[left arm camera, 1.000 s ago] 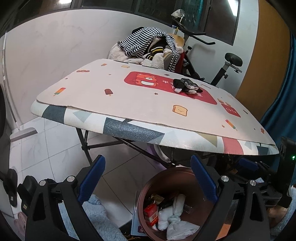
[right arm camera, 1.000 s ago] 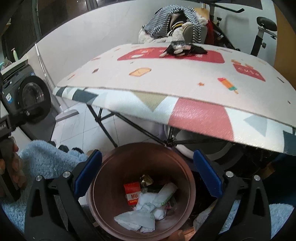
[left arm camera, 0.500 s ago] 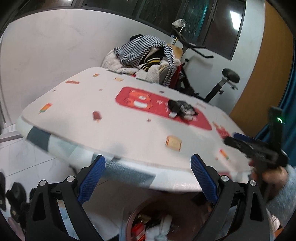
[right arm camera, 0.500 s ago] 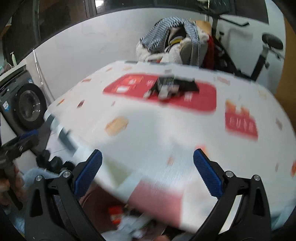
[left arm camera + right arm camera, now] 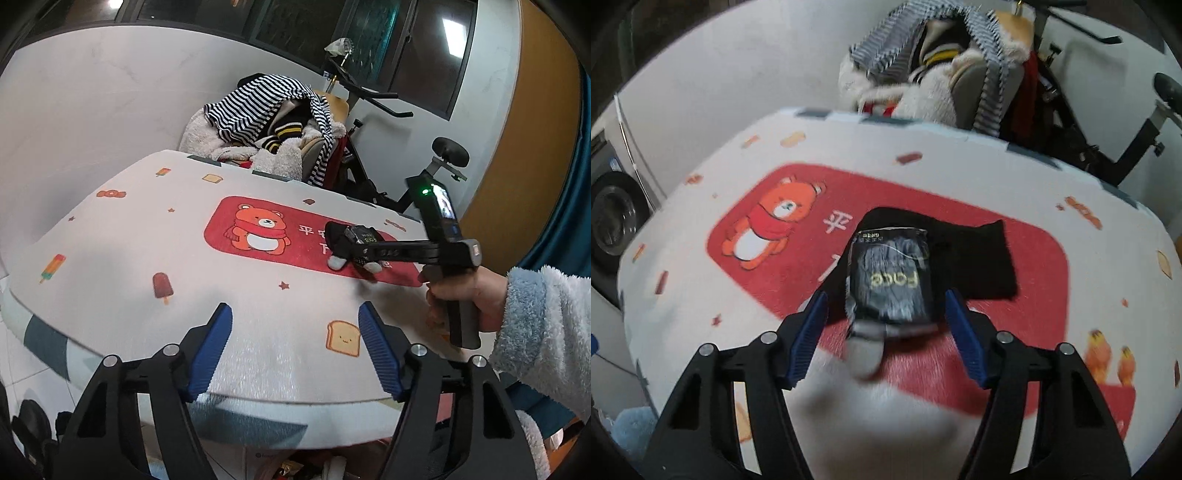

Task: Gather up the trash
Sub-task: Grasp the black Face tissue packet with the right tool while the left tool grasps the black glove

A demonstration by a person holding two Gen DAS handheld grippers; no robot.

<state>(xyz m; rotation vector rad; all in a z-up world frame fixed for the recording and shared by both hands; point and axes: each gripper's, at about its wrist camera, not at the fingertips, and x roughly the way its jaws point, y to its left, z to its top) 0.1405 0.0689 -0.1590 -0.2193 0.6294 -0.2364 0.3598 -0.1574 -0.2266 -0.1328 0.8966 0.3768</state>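
Note:
A black plastic packet (image 5: pixel 890 280) with yellow lettering lies on a black sock (image 5: pixel 979 258) with a pale toe, on the red bear patch of the table mat (image 5: pixel 701 314). My right gripper (image 5: pixel 886 332) hangs just over the packet's near end. Its jaws are closing, with the packet between the blue pads (image 5: pixel 809 336), which stand clear of its sides. In the left wrist view a hand in a fluffy sleeve (image 5: pixel 535 314) holds that right gripper (image 5: pixel 360 254) over the packet (image 5: pixel 360 234). My left gripper (image 5: pixel 295 350) hovers above the table's near edge, jaws closing on nothing.
A chair heaped with striped and fleecy clothes (image 5: pixel 273 122) stands behind the table, with an exercise bike (image 5: pixel 443 158) to its right. A washing machine (image 5: pixel 609 218) is at the left. Bits of trash (image 5: pixel 332 469) show below the table's edge.
Both grippers have come up from over the brown bin to above the table. The right one has swung in over the packet. Both pairs of jaws have narrowed.

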